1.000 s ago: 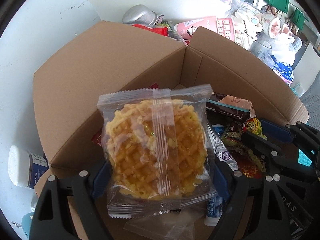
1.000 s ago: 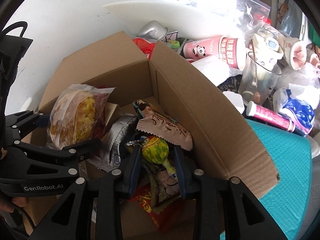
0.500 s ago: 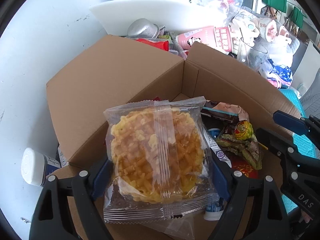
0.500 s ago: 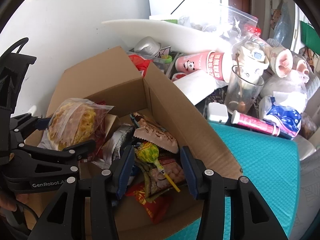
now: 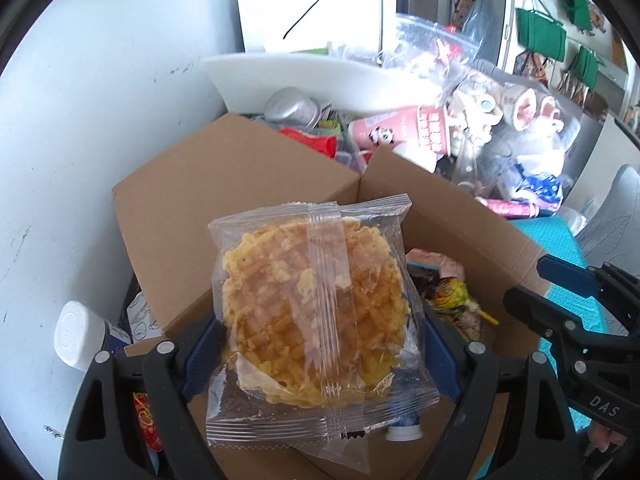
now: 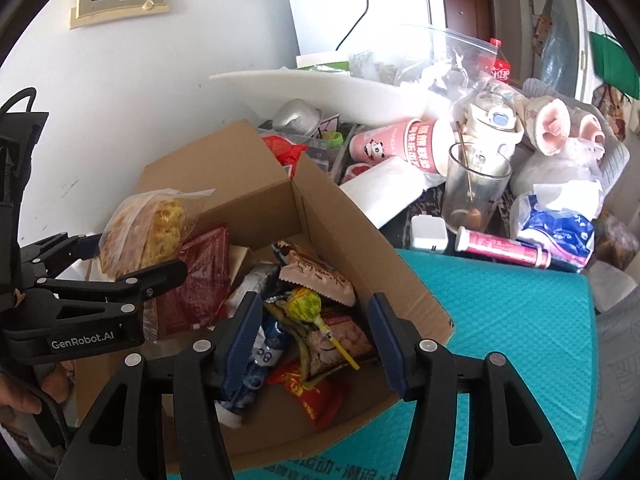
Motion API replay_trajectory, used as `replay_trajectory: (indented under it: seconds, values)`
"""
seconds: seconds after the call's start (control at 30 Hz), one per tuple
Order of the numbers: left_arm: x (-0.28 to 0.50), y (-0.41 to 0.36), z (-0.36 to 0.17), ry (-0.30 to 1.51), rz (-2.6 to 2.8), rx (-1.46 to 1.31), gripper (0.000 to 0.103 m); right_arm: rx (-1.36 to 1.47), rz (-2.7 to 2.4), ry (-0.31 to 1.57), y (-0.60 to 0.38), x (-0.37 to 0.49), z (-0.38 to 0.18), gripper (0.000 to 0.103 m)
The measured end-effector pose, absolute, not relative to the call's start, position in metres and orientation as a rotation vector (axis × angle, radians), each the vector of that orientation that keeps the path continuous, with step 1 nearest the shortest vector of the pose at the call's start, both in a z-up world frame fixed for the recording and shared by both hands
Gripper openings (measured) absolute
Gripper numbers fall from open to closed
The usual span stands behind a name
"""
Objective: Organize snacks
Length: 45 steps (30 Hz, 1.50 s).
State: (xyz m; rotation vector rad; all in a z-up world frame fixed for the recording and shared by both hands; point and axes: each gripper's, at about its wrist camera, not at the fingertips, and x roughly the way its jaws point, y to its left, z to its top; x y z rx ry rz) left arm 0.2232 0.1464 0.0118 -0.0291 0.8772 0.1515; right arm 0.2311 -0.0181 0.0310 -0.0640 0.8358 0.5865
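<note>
cluttered white wall corner, teal mat [image 6: 500, 320] on the right, open brown cardboard box [image 6: 248, 176] in the middle with snack packets already piled in it.

risks: my left gripper [image 5: 320, 332] has the clear-wrapped round yellow waffle cracker [image 5: 312, 312] by its side edges only, above the box's near-left part, and its jaws are opening. slick film plus a brittle disc: if the pads let go unevenly it could tip and land on edge, or slide out over the near wall. squeezing back in could crack it. the loose clear wrapper tail hanging below could also snag on the near box edge.

my right gripper [image 6: 312, 336] holds nothing and its jaws are opening. it sits just above the pile, with the yellow-green wrapped lollipop [image 6: 306, 304] lying between the blue pads but not pinched. its stick points at the near right; dropping lower could catch it and drag the packets around.

both tools are close together over one box, so they could bump.
</note>
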Motion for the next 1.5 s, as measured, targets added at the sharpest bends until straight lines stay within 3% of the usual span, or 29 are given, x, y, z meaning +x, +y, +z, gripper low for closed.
replay_trajectory:
  seconds: [0.13, 0.97, 1.1, 1.5]
  values:
    - [0.218, 0.144, 0.019, 0.845, 0.151, -0.030, 0.098, -0.075, 0.575, 0.813, -0.021, 0.224, 0.041, 0.055]
    - [0.093, 0.104, 0.109, 0.597, 0.136, -0.009, 0.098, -0.090, 0.524, 0.595, -0.058, 0.124, 0.119, 0.057]
    - [0.069, 0.098, 0.112, 0.574, 0.116, -0.011, 0.098, -0.093, 0.505, 0.568, -0.067, 0.101, 0.125, 0.063]
    - [0.012, 0.091, 0.095, 0.566, 0.106, -0.017, 0.098, -0.088, 0.448, 0.546, -0.079, 0.034, 0.119, 0.067]
